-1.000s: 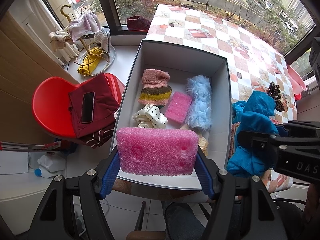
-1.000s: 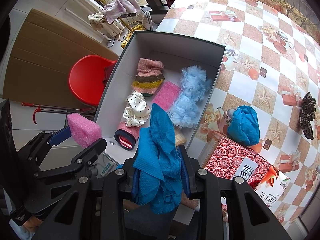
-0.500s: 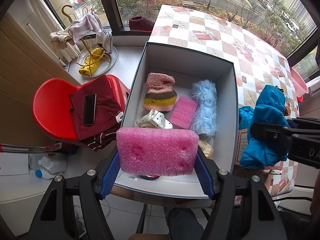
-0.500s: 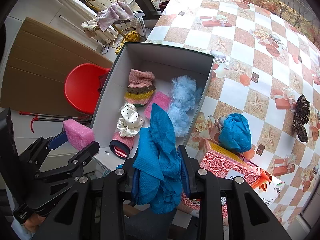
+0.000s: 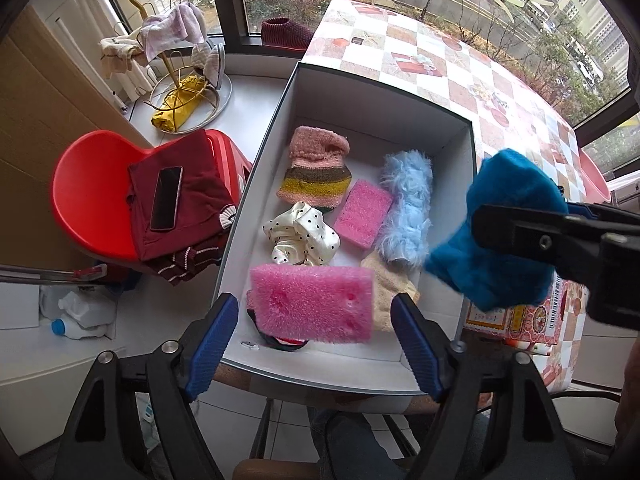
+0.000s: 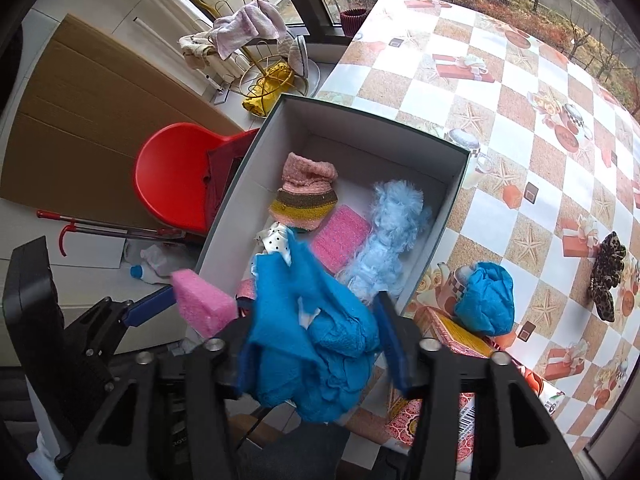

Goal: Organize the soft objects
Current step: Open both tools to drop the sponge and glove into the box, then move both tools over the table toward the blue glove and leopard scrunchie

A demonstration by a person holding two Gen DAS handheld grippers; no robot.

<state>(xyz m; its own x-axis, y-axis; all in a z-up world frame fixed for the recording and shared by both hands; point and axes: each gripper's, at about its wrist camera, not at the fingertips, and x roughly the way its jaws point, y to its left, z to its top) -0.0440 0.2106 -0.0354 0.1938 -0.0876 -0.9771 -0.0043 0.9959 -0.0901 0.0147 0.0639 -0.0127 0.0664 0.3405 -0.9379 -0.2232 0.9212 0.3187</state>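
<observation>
On the left, our left gripper [image 5: 314, 322] has its jaws spread apart, and the big pink foam sponge [image 5: 314, 306] sits between the blue pads without touching them, over the near end of the white cardboard box [image 5: 376, 112]. Inside the box are a striped knit hat [image 5: 316, 172], a polka-dot scrunchie [image 5: 300, 236] and a fluffy light-blue roll [image 5: 406, 208]. Over on the right, our right gripper [image 6: 316, 344] looks loose around the blue crumpled cloth [image 6: 304, 344], right jaw clear of it, just above the box's near corner on the checkered counter [image 6: 520, 120].
</observation>
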